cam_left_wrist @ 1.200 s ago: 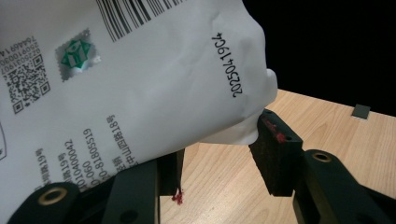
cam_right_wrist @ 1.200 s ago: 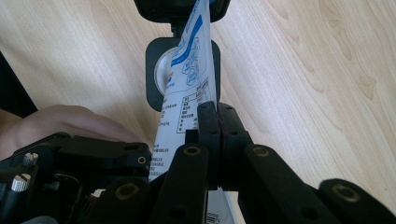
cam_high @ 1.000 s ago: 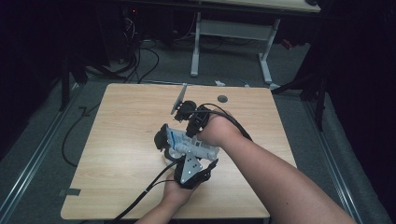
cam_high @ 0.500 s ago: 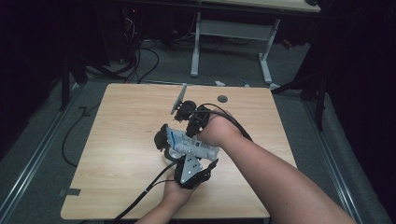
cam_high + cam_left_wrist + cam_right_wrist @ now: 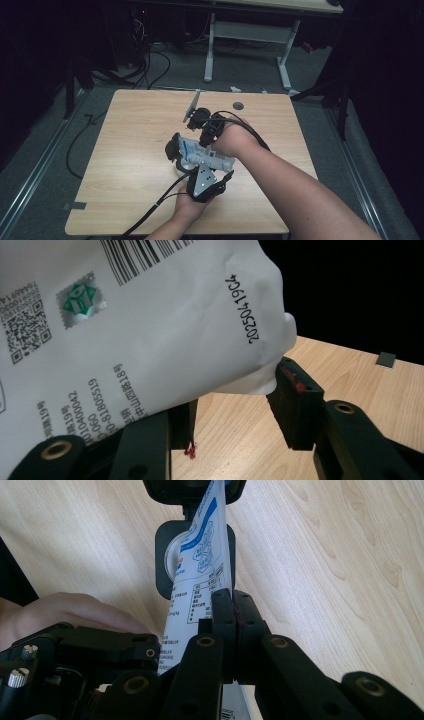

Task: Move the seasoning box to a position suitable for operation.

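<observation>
A white packet with blue print and a barcode is held up over the middle of the wooden table by both grippers. My left gripper comes from the near side, and in the left gripper view its jaws are shut on the packet's lower bulge. The right pad presses its corner. My right gripper reaches down from above. In the right gripper view its fingertips are shut tight on the packet's thin edge.
A small dark round thing lies near the table's far edge. A small grey square lies on the table. Cables trail off the near edge. A desk frame stands on the floor beyond.
</observation>
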`<act>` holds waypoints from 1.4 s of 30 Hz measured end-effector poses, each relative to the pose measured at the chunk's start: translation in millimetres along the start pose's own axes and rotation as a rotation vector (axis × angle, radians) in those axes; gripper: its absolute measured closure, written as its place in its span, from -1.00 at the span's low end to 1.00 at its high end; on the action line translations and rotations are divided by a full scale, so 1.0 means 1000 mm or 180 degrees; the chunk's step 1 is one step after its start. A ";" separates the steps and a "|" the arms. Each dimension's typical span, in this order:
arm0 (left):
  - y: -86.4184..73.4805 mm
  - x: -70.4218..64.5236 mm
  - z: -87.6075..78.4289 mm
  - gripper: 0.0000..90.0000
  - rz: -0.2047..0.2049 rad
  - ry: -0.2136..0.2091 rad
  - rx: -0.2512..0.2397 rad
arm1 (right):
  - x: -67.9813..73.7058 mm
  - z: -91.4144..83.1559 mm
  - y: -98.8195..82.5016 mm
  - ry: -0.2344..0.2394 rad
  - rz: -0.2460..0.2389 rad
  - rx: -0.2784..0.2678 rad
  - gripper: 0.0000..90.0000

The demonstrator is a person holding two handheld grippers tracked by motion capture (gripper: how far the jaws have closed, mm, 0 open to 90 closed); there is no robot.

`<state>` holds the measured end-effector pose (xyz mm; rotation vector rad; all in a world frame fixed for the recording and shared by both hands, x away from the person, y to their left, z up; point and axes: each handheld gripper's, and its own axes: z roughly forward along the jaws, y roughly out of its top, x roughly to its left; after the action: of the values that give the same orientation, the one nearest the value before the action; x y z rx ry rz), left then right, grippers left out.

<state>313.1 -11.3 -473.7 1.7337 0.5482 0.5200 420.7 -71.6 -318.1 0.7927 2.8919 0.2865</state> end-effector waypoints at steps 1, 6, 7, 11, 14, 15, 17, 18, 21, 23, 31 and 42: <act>0.000 0.000 0.000 0.27 -0.0014 -0.0001 -0.0007 | 0.000 0.000 0.000 -0.0003 -0.0002 0.0000 1.00; -0.002 0.000 0.000 0.27 0.0005 -0.0004 0.0007 | 0.000 0.001 -0.001 0.0022 -0.0013 -0.0023 1.00; -0.003 0.000 -0.001 0.27 0.0016 -0.0003 0.0014 | 0.000 0.002 -0.001 0.0016 -0.0016 -0.0012 1.00; -0.005 -0.001 -0.001 0.27 0.0018 -0.0008 0.0027 | 0.000 0.003 -0.002 0.0029 -0.0029 -0.0012 1.00; -0.006 -0.002 0.000 0.27 0.0033 -0.0019 0.0036 | 0.000 0.004 -0.004 0.0041 -0.0001 -0.0020 1.00; -0.007 -0.002 0.000 0.27 0.0038 -0.0020 0.0042 | 0.000 0.004 -0.005 0.0045 0.0002 -0.0017 1.00; -0.008 -0.003 0.000 0.27 0.0050 -0.0026 0.0044 | 0.000 0.004 -0.007 0.0060 0.0021 -0.0023 1.00; -0.008 -0.004 0.000 0.27 0.0066 -0.0026 0.0053 | -0.001 0.004 -0.008 0.0058 0.0008 -0.0027 1.00; -0.011 -0.005 0.001 0.27 0.0067 -0.0035 0.0068 | -0.001 0.004 -0.010 0.0093 0.0029 -0.0009 1.00; -0.012 -0.006 0.001 0.27 0.0053 -0.0033 0.0075 | -0.002 0.005 -0.011 0.0110 0.0048 -0.0006 1.00; -0.018 -0.005 0.000 0.33 0.0044 -0.0030 0.0109 | -0.003 0.005 -0.013 0.0118 0.0056 -0.0009 1.00; -0.028 -0.004 -0.003 0.36 0.0013 -0.0030 0.0165 | 0.000 0.008 -0.015 0.0168 0.0074 -0.0025 1.00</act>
<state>305.6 -5.6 -500.3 1.7860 0.5558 0.5043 415.1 -83.4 -329.4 0.8304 2.9304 0.3258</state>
